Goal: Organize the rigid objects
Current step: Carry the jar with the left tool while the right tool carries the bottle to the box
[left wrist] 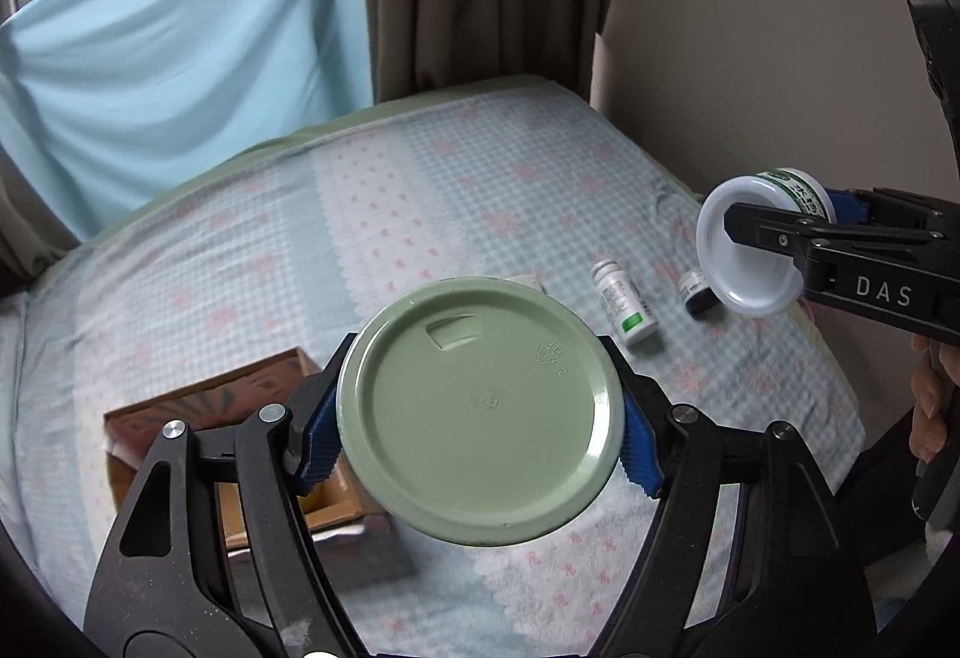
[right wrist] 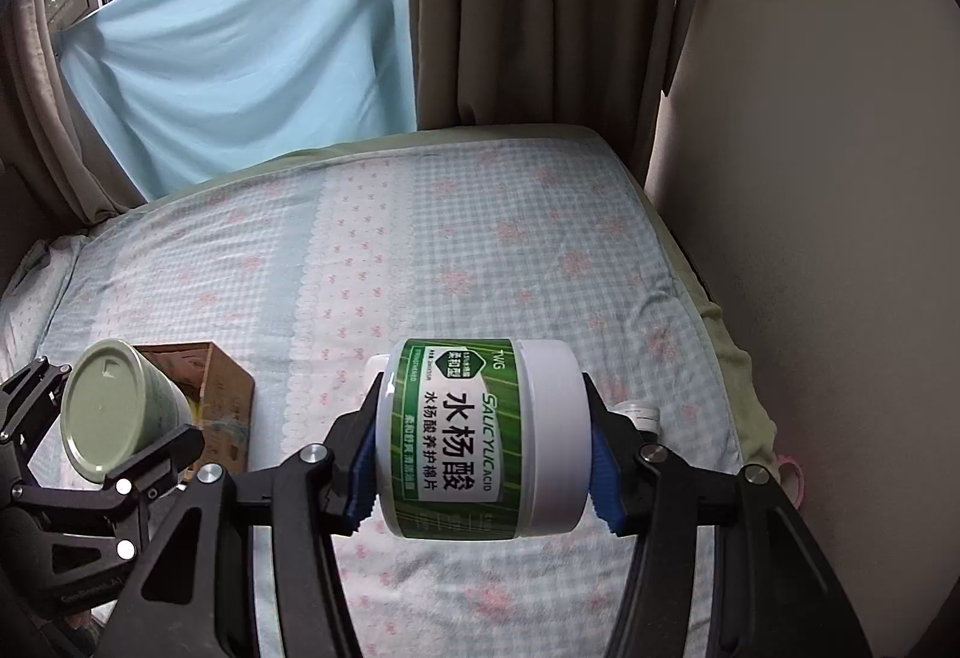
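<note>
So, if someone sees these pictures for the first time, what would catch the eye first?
Probably the two tubs held up over the bed: the left tongs are shut on a green tub, seen end on, and the right tongs are shut on a white jar with a green label, lying sideways. Then the open cardboard box on the left of the bed.
</note>
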Demonstrator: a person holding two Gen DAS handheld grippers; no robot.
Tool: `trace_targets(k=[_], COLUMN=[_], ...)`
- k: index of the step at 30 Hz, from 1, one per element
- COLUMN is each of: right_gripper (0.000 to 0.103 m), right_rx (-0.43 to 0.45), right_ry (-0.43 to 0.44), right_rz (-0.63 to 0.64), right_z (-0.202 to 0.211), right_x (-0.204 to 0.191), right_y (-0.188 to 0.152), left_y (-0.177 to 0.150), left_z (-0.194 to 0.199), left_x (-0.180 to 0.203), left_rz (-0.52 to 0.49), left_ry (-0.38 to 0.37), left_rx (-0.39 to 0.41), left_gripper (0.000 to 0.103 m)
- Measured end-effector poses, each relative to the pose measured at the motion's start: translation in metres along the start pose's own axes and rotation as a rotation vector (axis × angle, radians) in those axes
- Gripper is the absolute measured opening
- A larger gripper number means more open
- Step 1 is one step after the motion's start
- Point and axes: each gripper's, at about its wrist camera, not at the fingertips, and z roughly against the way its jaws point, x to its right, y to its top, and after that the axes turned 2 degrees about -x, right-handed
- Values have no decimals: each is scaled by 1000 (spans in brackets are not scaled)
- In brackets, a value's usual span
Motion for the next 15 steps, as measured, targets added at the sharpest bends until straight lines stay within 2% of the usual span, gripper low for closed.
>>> trace_targets(k=[10, 15], right_gripper=[52, 52], right_rx=[3, 2], right_ry=[119, 145], right_rz=[40, 45], right_z=[26, 33], right_x=[-119, -173], right_y=[-22, -22], left_y=[-33, -55], left_z=[77, 91], left_x=[-106, -160], left_rz=[71, 104], left_ry=[57, 57], left_rx=[48, 38], left_gripper=[71, 71])
